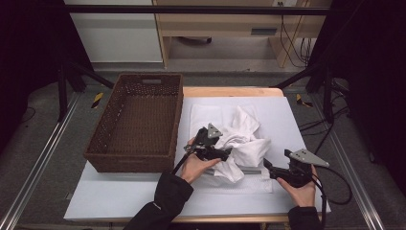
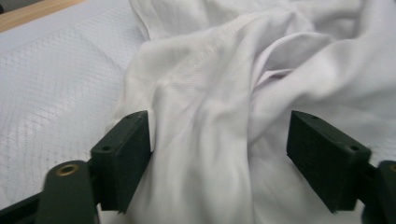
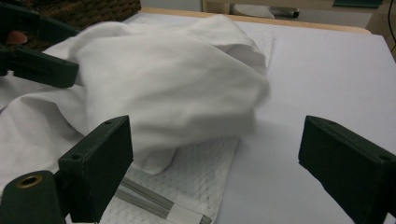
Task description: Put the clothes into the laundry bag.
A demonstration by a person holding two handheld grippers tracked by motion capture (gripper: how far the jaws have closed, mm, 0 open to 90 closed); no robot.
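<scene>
Two hand-held grippers work at a desk (image 1: 239, 201) covered with a pale sheet. At the desk's left edge sits a dark brown wicker basket (image 1: 136, 122), overhanging the left side. Just right of it, near the desk's middle, lies a crumpled white cloth (image 1: 244, 139) on top of a flat white mesh bag (image 3: 196, 182). The left gripper (image 1: 227, 152) rests at the cloth's left side, its jaws spread wide with folds of cloth lying between them, touching one pad but not pinched. Towards the desk's front right corner, the right gripper (image 1: 266, 165) points at the cloth, jaws wide apart and holding nothing.
</scene>
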